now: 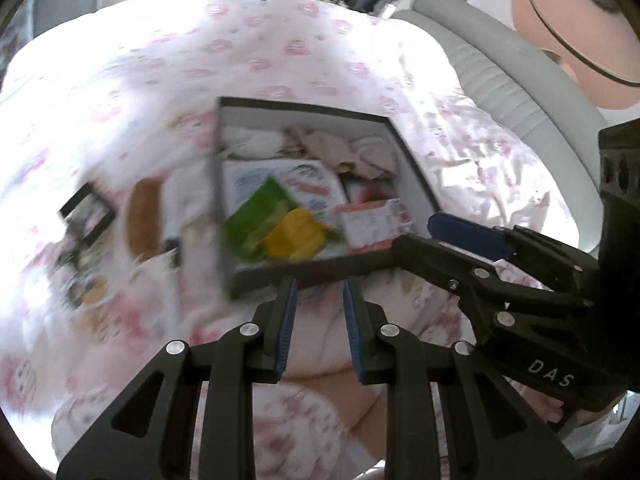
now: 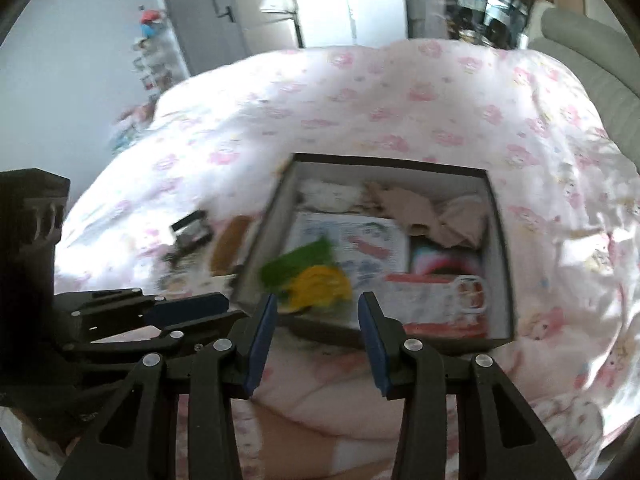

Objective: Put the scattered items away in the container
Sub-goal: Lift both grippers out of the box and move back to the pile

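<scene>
The open dark-walled box (image 1: pixel 312 272) sits on the bed's pink-printed quilt (image 1: pixel 280 60), just ahead of both tools. Inside it, a green and yellow packet (image 2: pixel 312 280) lies at the near left corner over a white printed bag (image 2: pixel 360 248); a box printed with a mug (image 2: pixel 448 300) fills the near right, with something pink and rainbow-coloured (image 2: pixel 444 260) behind it, and crumpled beige pieces (image 2: pixel 432 212) and a white bundle (image 2: pixel 328 196) lie along the far wall. Left of the box, still out on the quilt, are a brown oblong item (image 1: pixel 144 216), a small dark-framed thing (image 1: pixel 86 216) and some other bits too blurred to name. The left tool (image 1: pixel 320 320) hangs over the quilt just short of the box's near wall, its blue pads (image 1: pixel 289 320) a narrow gap apart with nothing between them. The right tool (image 2: pixel 316 336) stands wider, also empty, its tips over the near rim. Each view catches the other tool from the side. Only the left view shows the grey padded headboard (image 1: pixel 500 80) in full and a round pink lamp (image 1: pixel 576 32); only the right view shows a grey door (image 2: pixel 200 12) and a white wardrobe (image 2: pixel 348 0) beyond the bed.
</scene>
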A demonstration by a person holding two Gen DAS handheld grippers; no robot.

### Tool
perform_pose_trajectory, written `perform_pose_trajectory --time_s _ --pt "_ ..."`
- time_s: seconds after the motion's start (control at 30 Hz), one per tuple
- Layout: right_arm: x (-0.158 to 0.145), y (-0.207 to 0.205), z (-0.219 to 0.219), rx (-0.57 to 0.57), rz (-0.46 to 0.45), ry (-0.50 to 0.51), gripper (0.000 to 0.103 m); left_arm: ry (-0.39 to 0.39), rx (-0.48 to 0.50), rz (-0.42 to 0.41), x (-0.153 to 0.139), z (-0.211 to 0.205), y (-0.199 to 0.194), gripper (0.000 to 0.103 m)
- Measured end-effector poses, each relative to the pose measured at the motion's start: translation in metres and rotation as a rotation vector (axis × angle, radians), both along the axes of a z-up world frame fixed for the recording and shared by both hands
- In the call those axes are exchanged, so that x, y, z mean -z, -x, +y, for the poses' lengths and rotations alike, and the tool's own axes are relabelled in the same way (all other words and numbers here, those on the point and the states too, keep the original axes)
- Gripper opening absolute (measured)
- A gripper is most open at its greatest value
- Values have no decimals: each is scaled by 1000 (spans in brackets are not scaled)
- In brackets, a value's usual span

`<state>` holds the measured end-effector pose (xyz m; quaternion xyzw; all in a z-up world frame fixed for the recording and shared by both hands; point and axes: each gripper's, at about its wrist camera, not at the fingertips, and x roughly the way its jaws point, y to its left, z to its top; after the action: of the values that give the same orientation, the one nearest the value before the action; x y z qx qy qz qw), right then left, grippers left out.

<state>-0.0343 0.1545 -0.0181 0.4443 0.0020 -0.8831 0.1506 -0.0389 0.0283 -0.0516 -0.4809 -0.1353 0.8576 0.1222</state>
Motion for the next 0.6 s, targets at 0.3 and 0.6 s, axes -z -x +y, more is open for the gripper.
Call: perform_pose_trajectory --time_s 0.3,0.6 --pt "10 -18 -73 -135 0 16 38 7 -164 -40 14 -52 -32 22" --pt "18 -20 -139 -241 -11 5 38 -8 -282 -57 25 -106 -58 22"
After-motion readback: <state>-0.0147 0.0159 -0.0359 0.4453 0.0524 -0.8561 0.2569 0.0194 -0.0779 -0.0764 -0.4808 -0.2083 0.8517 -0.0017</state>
